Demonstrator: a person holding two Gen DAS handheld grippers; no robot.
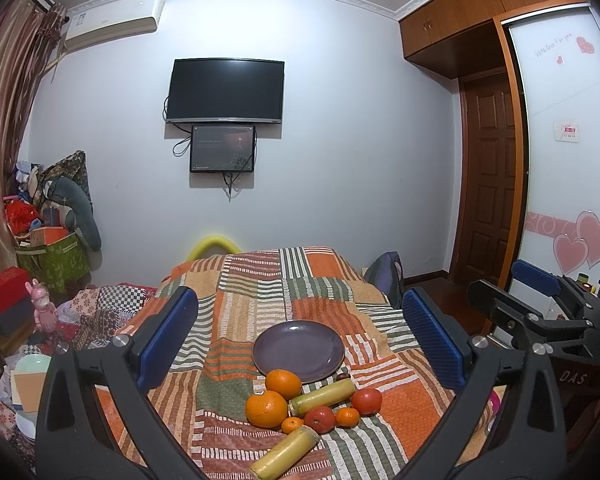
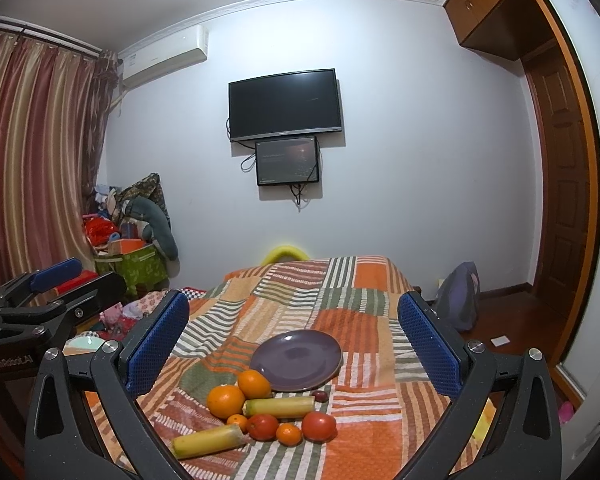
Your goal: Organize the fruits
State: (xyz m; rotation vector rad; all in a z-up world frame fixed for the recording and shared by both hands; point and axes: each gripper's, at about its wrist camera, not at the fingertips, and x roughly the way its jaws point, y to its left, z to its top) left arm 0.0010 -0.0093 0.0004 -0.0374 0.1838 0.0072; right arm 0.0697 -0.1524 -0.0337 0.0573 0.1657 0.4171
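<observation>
A purple plate (image 1: pixel 299 350) lay bare on the patchwork bedspread (image 1: pixel 324 280) of a bed; every fruit sat in one cluster just on the camera side of the plate, none on it; two large oranges (image 1: pixel 283 383) lay nearest the plate's near-left rim, one touching or almost touching it, the other (image 1: pixel 266 409) just beyond it, away from the plate; a yellow-green stalk (image 1: pixel 323 396) lay crosswise beside the plate's near edge, with a small dark fruit (image 1: pixel 343 376) between its right end and the rim; farther from the plate came a row of a small tangerine (image 1: pixel 292 425), a tomato (image 1: pixel 319 419), a second tangerine (image 1: pixel 347 417) and a second tomato (image 1: pixel 366 401); a second stalk (image 1: pixel 285 453) lay farthest from the plate, tilted, alone at the cluster's near-left end; the left gripper (image 1: pixel 300 332) hung above the bedspread with its blue-padded jaws spread wide, grasping nothing, the plate framed between them; the right gripper (image 2: pixel 294 338) hung likewise, jaws wide apart and empty, also framing the plate, and it showed in the left view to the plate's right, well clear of the fruit; on the wall beyond the plate hung a dark television (image 1: pixel 225 91) with a smaller screen (image 1: pixel 223 149) right below it; a wooden door (image 1: pixel 488 176) stood to the plate's far right.
</observation>
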